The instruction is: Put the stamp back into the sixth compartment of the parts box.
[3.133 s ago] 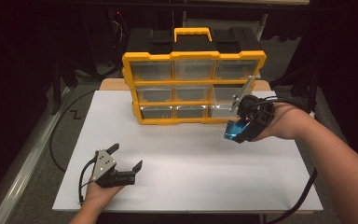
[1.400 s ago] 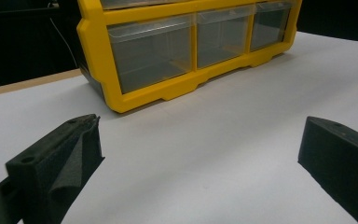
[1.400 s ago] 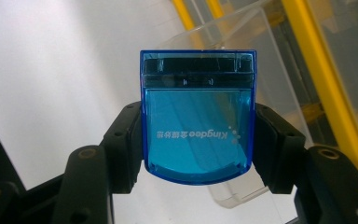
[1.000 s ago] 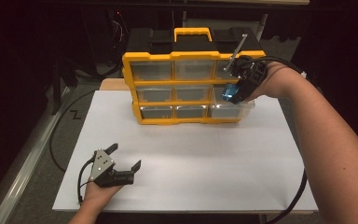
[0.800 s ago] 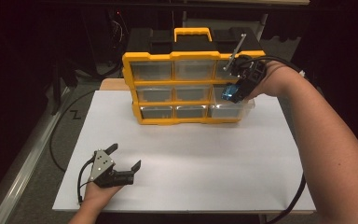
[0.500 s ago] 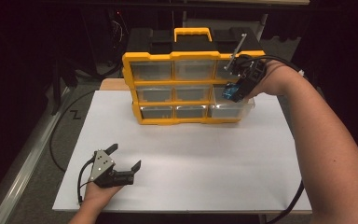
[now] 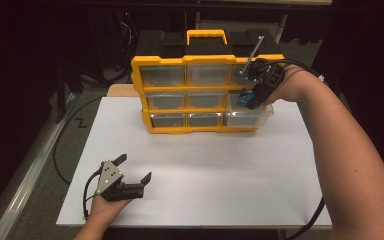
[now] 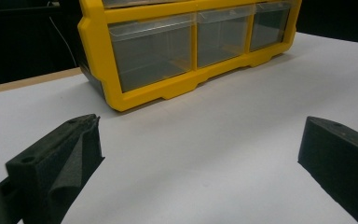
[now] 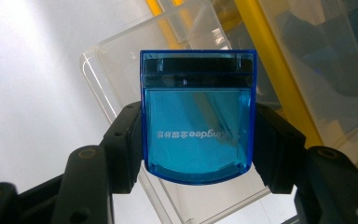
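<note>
A translucent blue plastic case (image 9: 198,114), printed with lettering, is pinched by its two sides between the jaws of the right gripper (image 7: 252,92), which holds it in the air over a clear drawer (image 7: 247,116) pulled out of the bottom right slot of the yellow drawer organizer (image 7: 200,90). The case hangs just above the drawer, seemingly not touching it. The organizer stands at the far edge of the white worktop (image 7: 210,175), its black and yellow carry handle (image 7: 206,36) on top. Near the worktop's near left corner the left gripper (image 7: 130,175) rests with its jaws spread wide and nothing between them, well apart from the organizer
</note>
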Demonstrator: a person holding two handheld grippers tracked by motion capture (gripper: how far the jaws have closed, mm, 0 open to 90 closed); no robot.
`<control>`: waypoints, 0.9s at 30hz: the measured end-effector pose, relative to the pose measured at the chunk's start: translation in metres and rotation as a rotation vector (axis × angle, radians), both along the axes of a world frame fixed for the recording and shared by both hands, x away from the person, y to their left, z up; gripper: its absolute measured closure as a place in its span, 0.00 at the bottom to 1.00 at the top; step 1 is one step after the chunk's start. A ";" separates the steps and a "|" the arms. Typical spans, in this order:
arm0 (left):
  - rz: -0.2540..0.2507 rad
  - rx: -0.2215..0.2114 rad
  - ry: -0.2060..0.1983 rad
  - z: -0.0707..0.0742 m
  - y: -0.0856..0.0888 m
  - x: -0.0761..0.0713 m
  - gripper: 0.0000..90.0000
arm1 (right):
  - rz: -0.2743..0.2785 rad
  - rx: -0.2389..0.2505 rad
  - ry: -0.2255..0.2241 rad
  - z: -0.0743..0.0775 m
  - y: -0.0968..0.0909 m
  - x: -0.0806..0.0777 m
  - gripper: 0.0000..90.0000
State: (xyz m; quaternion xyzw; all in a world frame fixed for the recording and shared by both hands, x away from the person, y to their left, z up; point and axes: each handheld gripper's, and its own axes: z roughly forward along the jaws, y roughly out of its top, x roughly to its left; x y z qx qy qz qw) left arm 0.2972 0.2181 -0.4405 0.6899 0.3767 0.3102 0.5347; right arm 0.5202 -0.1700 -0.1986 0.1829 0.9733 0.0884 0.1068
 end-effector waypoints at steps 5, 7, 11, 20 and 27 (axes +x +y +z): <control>-0.003 0.000 -0.001 0.000 0.000 0.000 0.00 | -0.011 0.007 0.014 -0.002 0.001 0.001 0.49; -0.003 -0.001 -0.001 0.000 0.000 0.000 0.00 | -0.016 0.006 0.024 -0.003 0.001 0.003 0.48; -0.003 0.000 -0.002 0.000 0.000 0.000 0.00 | -0.043 0.029 0.041 -0.001 0.000 0.004 0.33; -0.004 0.001 -0.002 0.000 -0.001 0.000 0.00 | -0.047 0.015 0.035 -0.001 -0.005 -0.006 0.30; 0.000 0.001 -0.001 0.000 -0.001 0.001 0.00 | -0.043 0.001 0.035 0.002 -0.011 -0.017 0.30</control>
